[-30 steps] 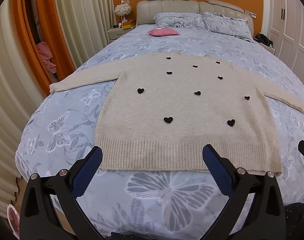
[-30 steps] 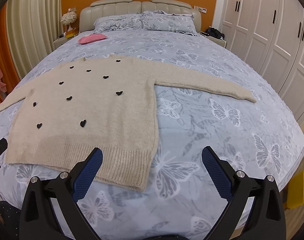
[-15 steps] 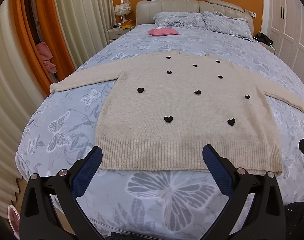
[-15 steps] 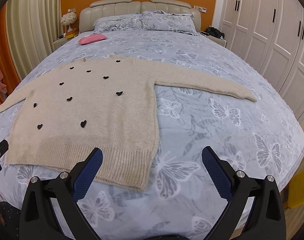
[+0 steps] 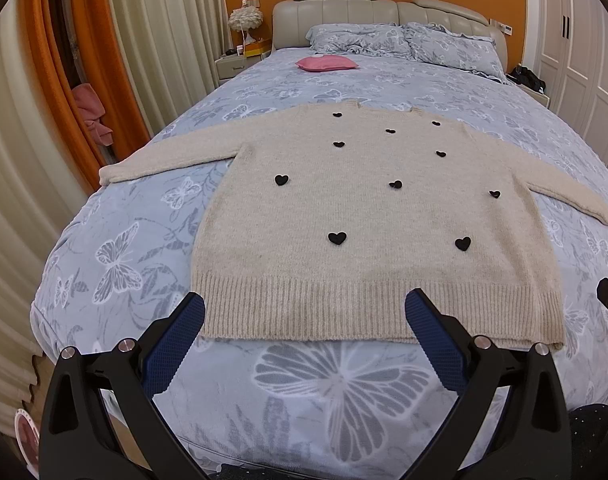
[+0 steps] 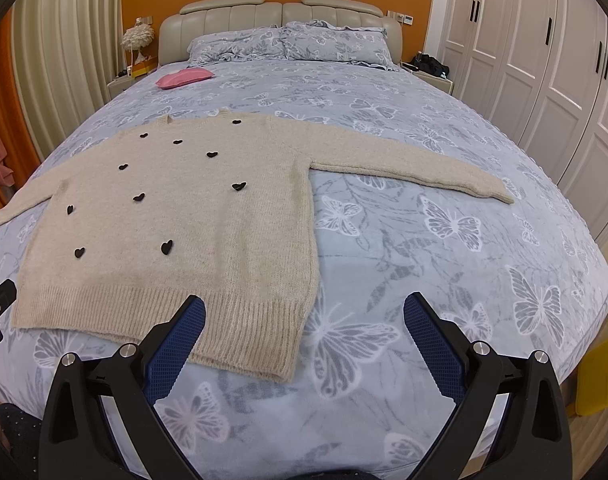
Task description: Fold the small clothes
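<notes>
A beige knit sweater (image 5: 368, 216) with several black hearts lies flat on the bed, hem toward me, both sleeves spread out. It also shows in the right wrist view (image 6: 183, 216). My left gripper (image 5: 304, 312) is open and empty, held above the bed in front of the ribbed hem's left half. My right gripper (image 6: 304, 312) is open and empty, in front of the hem's right corner. The right sleeve (image 6: 416, 168) stretches out to the right.
The bed (image 5: 336, 384) has a grey butterfly cover. A pink cushion (image 5: 326, 63) and pillows (image 5: 400, 42) lie near the headboard. Curtains stand on the left, white wardrobes (image 6: 544, 72) on the right. A yellow object (image 6: 600, 376) sits by the bed's right edge.
None to speak of: the views have shifted only very slightly; the sweater and both open grippers are as before.
</notes>
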{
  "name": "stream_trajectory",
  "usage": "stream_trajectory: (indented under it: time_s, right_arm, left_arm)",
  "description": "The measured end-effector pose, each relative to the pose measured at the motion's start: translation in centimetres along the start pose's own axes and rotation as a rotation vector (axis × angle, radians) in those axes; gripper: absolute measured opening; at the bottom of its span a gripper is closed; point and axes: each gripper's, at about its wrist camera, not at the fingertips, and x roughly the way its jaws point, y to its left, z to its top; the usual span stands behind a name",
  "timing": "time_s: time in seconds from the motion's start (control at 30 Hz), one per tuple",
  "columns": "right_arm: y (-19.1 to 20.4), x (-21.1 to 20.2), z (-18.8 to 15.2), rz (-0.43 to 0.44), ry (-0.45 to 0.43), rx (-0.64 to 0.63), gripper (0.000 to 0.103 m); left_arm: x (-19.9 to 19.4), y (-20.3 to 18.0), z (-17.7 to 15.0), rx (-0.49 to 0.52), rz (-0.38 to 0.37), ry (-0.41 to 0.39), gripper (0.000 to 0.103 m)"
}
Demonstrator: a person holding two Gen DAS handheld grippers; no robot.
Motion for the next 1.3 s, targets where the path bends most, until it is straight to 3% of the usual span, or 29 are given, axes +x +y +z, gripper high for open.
stream_trajectory:
  time_s: [0.7,0.77,0.83,0.93,1.0,1.07,1.13,1.17,1.3]
  right_arm:
    - [0.9,0.1,0.0,0.008,0.014,0.003,0.098]
    - [0.6,0.5,0.1,0.019,0.033,0.013,0.098]
    - [-0.8,1.6,0.4,0.092,0.098,0.065,0.097]
    - [-6.3,3.4,1.7,0.244,0.128,0.267,0.096]
    - [-11.3,5.8,3.1,0.251,0.144,0.406,0.096]
    - [-16.7,8.9,4.6,0.254,0.162,0.556,0.082]
    - [-22.2,12.3,6.4,0.215,0.15,0.678,0.067]
    - [-24.8,14.3,7.6,0.157,0.148,0.711,0.066]
    - [-29.7,19.8,9.9,0.086,0.14,0.83,0.066]
  left_arm:
    - [0.4,0.0,-0.3,-0.003,-0.001,0.011,0.098]
    - [0.4,0.2,-0.3,-0.015,-0.017,0.018,0.098]
    - [0.4,0.6,0.0,-0.028,-0.039,0.027,0.098]
    - [0.0,1.3,0.8,-0.069,-0.1,0.007,0.098]
    - [0.0,1.1,1.8,-0.09,-0.121,-0.014,0.098]
    - [0.8,0.5,3.1,-0.112,-0.146,-0.019,0.098]
    - [2.2,-1.0,5.0,-0.13,-0.175,-0.026,0.098]
    - [3.2,-2.1,6.0,-0.129,-0.183,-0.03,0.098]
    - [7.0,-6.2,8.4,-0.099,-0.188,-0.044,0.098]
